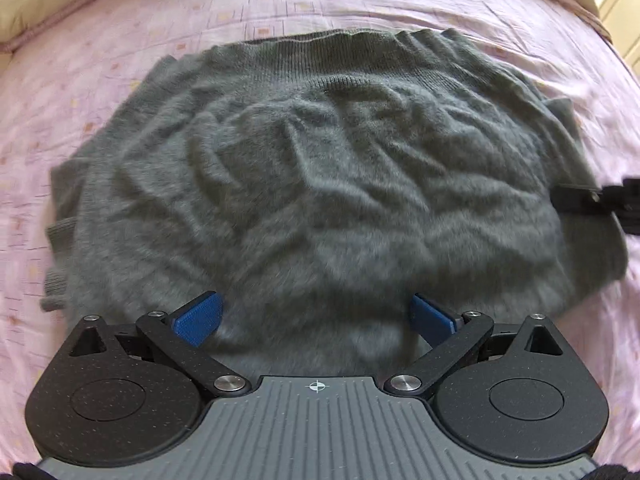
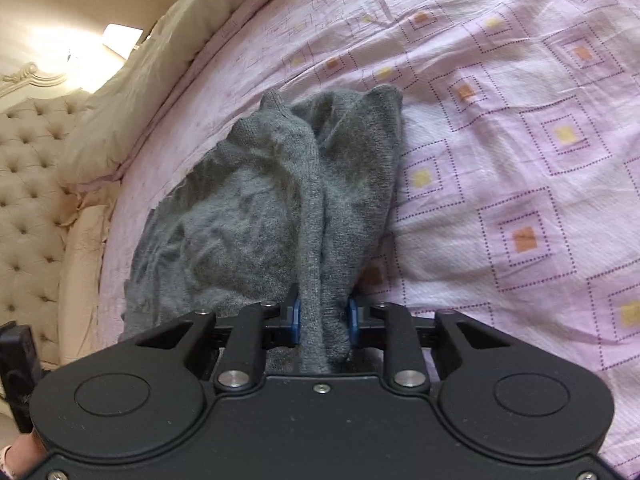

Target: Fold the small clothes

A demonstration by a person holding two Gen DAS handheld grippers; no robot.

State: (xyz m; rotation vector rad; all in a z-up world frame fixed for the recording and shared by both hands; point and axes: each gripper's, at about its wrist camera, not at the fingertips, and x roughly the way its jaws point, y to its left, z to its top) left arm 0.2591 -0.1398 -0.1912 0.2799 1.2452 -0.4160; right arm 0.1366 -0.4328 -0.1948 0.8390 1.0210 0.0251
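Observation:
A fuzzy grey knit sweater (image 1: 312, 168) lies spread and wrinkled on the pink patterned bedsheet (image 1: 100, 60). My left gripper (image 1: 316, 318) hovers over its near edge, open, blue pads wide apart with nothing between them. My right gripper (image 2: 323, 320) is shut on a bunched fold of the grey sweater (image 2: 280, 200), which runs up from the pads. In the left wrist view the right gripper (image 1: 592, 200) shows at the sweater's right edge.
A cream padded bed edge (image 1: 44, 4) curves along the back. In the right wrist view a tufted cream headboard (image 2: 28, 168) stands at left, and pink bedsheet (image 2: 520, 160) stretches to the right. A dark device (image 2: 18, 368) sits at the lower left.

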